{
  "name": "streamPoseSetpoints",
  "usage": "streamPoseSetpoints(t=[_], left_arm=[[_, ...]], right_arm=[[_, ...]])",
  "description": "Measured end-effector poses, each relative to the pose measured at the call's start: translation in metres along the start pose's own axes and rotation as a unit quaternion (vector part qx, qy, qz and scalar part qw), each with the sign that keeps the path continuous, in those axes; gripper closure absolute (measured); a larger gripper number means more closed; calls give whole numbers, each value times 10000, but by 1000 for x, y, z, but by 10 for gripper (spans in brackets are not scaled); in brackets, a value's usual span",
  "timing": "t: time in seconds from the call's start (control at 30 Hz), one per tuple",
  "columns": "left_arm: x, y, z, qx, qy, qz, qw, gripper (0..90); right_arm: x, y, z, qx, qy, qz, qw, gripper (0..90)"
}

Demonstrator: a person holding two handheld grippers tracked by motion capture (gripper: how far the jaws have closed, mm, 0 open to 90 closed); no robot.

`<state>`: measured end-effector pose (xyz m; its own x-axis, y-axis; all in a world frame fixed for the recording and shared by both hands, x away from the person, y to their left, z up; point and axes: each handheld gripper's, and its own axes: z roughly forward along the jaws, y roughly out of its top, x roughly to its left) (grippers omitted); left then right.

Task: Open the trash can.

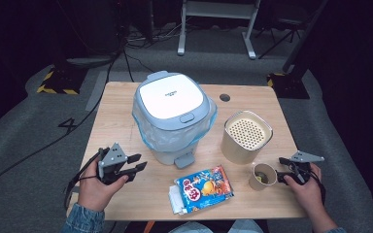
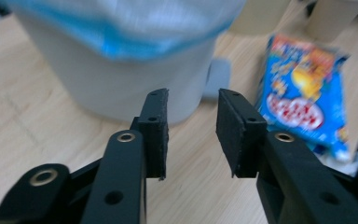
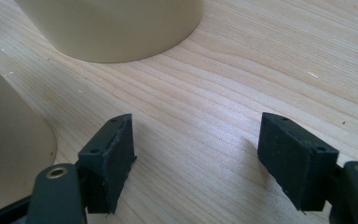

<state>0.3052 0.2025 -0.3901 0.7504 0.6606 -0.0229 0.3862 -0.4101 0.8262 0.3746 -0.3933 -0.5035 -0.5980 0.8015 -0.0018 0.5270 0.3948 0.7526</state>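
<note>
A grey-lidded white pedal bin (image 1: 173,114) lined with a blue bag stands mid-table, its pedal (image 1: 184,159) facing me. In front of it lies a blue snack packet (image 1: 205,187). A beige canister (image 1: 245,136) with a perforated top stands to the right, a small paper cup (image 1: 262,175) before it. My left gripper (image 1: 138,165) is open at the front left, aimed at the bin's base (image 2: 121,88), nothing between its pads. My right gripper (image 1: 280,169) is open just right of the cup, over bare wood (image 3: 205,121); the cup's wall (image 3: 9,154) is at its left.
White tissue (image 1: 175,198) lies under the packet's left end. The wooden table (image 1: 121,111) has a round cable hole (image 1: 225,97) at the back. Cables and stand legs lie on the grey floor beyond. The snack packet (image 2: 303,93) lies right of the left gripper's jaws.
</note>
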Motion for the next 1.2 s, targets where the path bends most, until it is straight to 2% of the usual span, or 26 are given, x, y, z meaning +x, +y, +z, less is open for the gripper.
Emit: streamPoseSetpoints(t=[0.13, 0.27, 0.43, 0.47, 0.53, 0.57, 0.67, 0.77, 0.8, 0.83, 0.87, 0.9, 1.07, 1.13, 1.2], left_arm=[[-5, 22, -4, -170, -116, 142, 9997, 642], [-6, 35, -4, -292, -210, 227, 9991, 655], [-7, 56, -1, -460, -593, 345, 9966, 670], [-7, 56, -1, -460, -593, 345, 9966, 677], [-7, 63, -2, -565, -811, 357, 9945, 687], [-7, 71, -2, -653, -1024, 353, 9920, 694], [-7, 79, -3, -727, -1138, 382, 9901, 714], [-5, 97, -2, -836, -1319, 418, 9868, 732], [-5, 97, -2, -836, -1319, 418, 9868, 735], [-3, 106, 0, -892, -1493, 276, 9844, 733], [-3, 106, 0, -892, -1493, 276, 9844, 733], [0, 115, 2, -951, -1569, 223, 9828, 738], [2, 132, 9, -1003, -1555, 252, 9824, 775], [2, 142, 14, -1031, -1482, 271, 9832, 790], [2, 145, 16, -1022, -1435, 272, 9840, 806]], right_arm=[[0, 0, 0, 0, -1, -1, 10000, 274], [0, 0, 0, -1, -2, -2, 10000, 274], [0, 0, 0, -2, -3, -4, 10000, 274], [0, 0, 0, -2, -3, -5, 10000, 274], [0, 0, 0, -1, -3, -7, 10000, 274], [0, 0, 0, -2, -2, -4, 10000, 274], [0, 0, 0, -2, -4, -6, 10000, 274], [0, 0, 0, -1, -4, -7, 10000, 274], [0, 0, 0, -1, -4, -7, 10000, 274], [0, 0, 0, -1, -3, -8, 10000, 274], [0, 0, 0, -1, -3, -8, 10000, 274], [0, 0, 0, -1, -4, -7, 10000, 274], [0, 0, 0, -2, -2, -7, 10000, 274], [0, 0, 0, -2, 0, -3, 10000, 274], [0, 0, 0, -2, -2, -3, 10000, 274]])
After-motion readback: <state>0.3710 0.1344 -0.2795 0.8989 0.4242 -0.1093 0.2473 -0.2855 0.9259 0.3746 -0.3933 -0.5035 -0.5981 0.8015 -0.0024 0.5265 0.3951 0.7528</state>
